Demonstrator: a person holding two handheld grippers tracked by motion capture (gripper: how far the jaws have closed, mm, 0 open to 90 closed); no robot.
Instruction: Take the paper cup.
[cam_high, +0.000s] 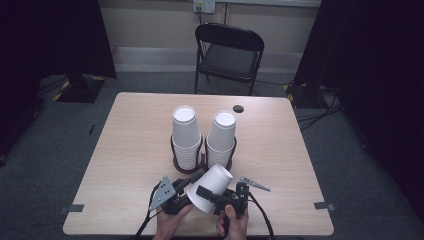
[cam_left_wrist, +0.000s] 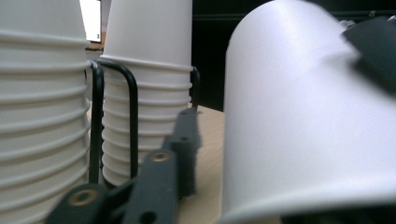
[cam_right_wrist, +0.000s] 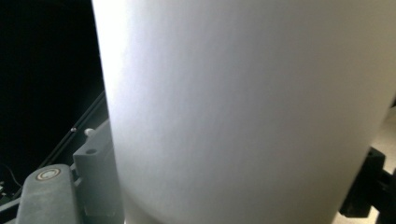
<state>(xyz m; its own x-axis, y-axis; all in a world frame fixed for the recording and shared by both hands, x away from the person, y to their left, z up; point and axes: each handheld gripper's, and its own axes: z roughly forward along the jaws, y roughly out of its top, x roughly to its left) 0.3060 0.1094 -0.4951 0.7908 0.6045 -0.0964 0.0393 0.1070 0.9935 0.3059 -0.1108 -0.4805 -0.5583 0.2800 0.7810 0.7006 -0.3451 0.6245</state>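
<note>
At the bottom middle of the high view are my two hands, each with a gripper. Between them I hold one white paper cup (cam_high: 211, 189). It is tipped over, with its closed end up and to the right and its open mouth down and to the left, and I think it is lifted off the surface (cam_high: 130, 150).

My right gripper (cam_high: 216, 196) has its jaws around the cup. In the right gripper view the cup's white side is right up against the camera, with one jaw on the left edge and one on the right edge, so I judge these jaws are gripping the cup.

My left gripper (cam_high: 184, 186) is at the lower left of the cup, near its mouth. In the left gripper view the cup (cam_left_wrist: 299, 126) is on the right, and one black jaw reaches up the middle of the frame with a gap of surface between it and the cup. My other jaw is hidden. These jaws look part closed, but I cannot tell if they press on the cup.

Farther up, in the middle of the surface, stand two tall stacks of cups, upside down, in a black wire holder (cam_high: 176, 156). The left stack (cam_high: 185, 135) and the right stack (cam_high: 221, 137) stand side by side.

So one cup is out and in my jaws. I think it still has to be set down or put on a stack. That part is not done yet.

Beyond the surface is a black folding chair (cam_high: 229, 55).
</note>
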